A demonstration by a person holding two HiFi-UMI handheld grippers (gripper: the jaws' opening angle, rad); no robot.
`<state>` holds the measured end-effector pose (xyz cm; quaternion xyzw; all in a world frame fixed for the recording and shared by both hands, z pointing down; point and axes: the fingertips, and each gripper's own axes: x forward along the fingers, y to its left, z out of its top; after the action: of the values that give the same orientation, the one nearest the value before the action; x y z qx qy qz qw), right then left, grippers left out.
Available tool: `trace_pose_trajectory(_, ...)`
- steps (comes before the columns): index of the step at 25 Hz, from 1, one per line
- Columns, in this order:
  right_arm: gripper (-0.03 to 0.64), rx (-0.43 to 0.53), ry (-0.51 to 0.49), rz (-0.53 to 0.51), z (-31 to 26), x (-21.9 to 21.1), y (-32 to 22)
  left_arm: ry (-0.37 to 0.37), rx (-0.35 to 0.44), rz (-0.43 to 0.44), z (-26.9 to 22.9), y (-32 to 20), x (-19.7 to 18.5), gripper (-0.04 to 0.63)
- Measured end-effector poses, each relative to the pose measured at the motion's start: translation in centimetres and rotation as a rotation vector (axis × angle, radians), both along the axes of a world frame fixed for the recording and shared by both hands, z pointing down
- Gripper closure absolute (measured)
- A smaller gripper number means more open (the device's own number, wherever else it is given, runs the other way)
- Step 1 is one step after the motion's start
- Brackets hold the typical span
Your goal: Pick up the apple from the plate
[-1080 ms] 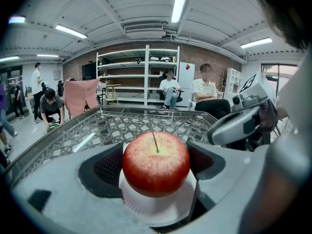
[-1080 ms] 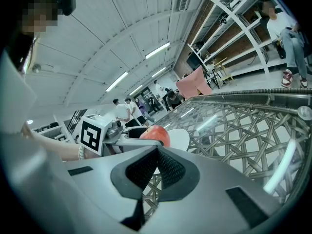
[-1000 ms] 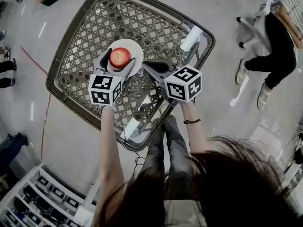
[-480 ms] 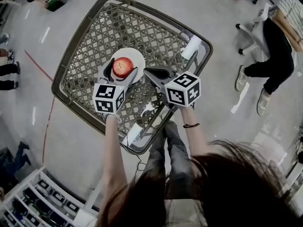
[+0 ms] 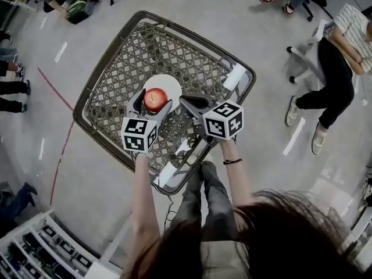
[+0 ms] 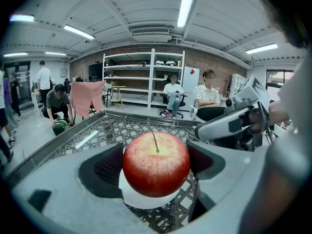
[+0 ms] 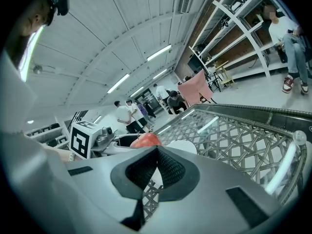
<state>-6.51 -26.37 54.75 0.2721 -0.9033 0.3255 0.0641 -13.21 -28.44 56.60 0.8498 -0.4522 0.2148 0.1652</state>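
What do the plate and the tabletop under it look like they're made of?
Plate: plain smooth white, likely ceramic or plastic. Tabletop: grey-brown woven lattice of wicker-like strands, possibly synthetic; light streaks hint at glass over it.

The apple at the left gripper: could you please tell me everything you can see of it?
The apple is round and red with fine yellow speckles, paler yellow round a thin dark stem that points up. Its skin looks smooth and whole. It stands upright between the dark ribbed pads of the left gripper, which seem to press on both its sides, above the white plate on the woven table. Whether its base touches the plate, I cannot tell.
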Motion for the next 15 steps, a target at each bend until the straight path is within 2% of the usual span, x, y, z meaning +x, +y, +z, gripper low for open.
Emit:
trace_pose_trajectory(5,0.607,0.006,-0.003,-0.01,0.2,-0.2,-1.0,0.001,-0.004,-0.015,0.3,-0.6,-0.3,0.19)
trace_pose_trajectory(15,0.607,0.021,-0.023,-0.028,-2.4,-0.7,0.4,0.025,-0.006,-0.054,-2.2,1.8,-0.9,0.189)
